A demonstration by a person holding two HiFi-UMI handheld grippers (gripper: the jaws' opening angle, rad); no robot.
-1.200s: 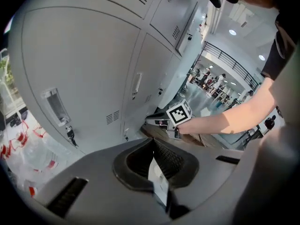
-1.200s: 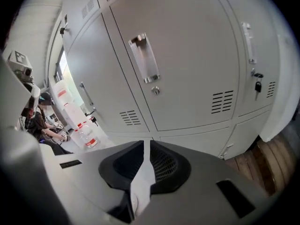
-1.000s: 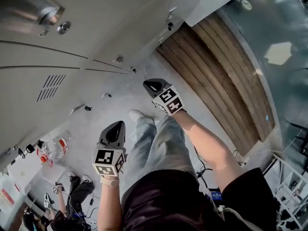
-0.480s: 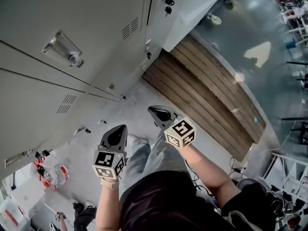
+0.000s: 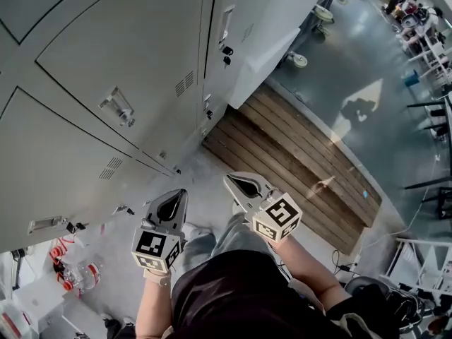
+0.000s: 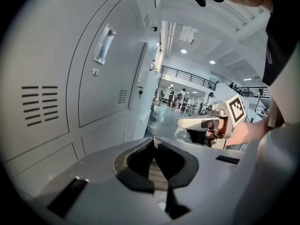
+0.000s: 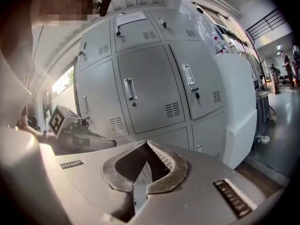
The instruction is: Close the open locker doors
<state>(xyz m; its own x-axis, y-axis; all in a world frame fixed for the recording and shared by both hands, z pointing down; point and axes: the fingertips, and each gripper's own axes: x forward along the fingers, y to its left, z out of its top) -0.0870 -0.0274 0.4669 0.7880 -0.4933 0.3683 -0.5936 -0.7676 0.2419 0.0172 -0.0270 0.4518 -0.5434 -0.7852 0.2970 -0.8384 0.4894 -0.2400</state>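
Locker doors (image 7: 150,90) sit shut — one's paper label (image 7: 130,18) illegible — left gripper (image 5: 176,196) and right gripper (image 5: 236,182) both closed, empty

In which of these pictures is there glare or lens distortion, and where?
Right gripper view: warm glare from the bright window washes out the left side, and the grey metal lockers bulge. Left gripper view: black corners, the lockers curve. Head view: sharp; a sunlit patch on the glossy grey floor.

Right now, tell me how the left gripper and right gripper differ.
The left gripper sits lower in the picture, beside the lockers; the right gripper sits higher, nearer the wooden boards. The left gripper points nearly straight up the picture; the right gripper slants up-left. Both are shut and empty.
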